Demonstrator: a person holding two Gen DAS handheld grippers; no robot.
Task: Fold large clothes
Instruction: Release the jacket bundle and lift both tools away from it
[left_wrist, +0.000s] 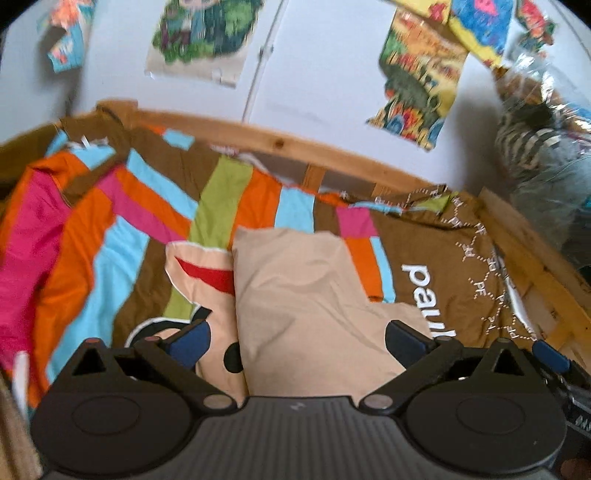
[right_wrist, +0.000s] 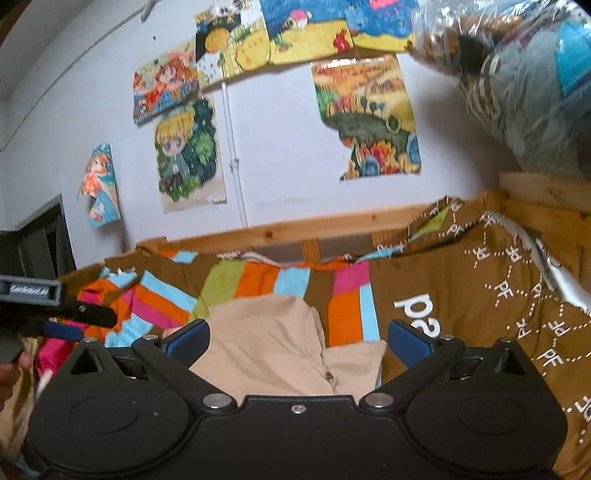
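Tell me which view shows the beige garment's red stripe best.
The left wrist view: the red stripe lies clear on the beige garment. The right wrist view shows only plain beige cloth, no stripe.

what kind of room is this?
Likely a child's bedroom: a wooden bed frame with a striped duvet, cartoon posters on the wall, and a beige garment lying on the bed.
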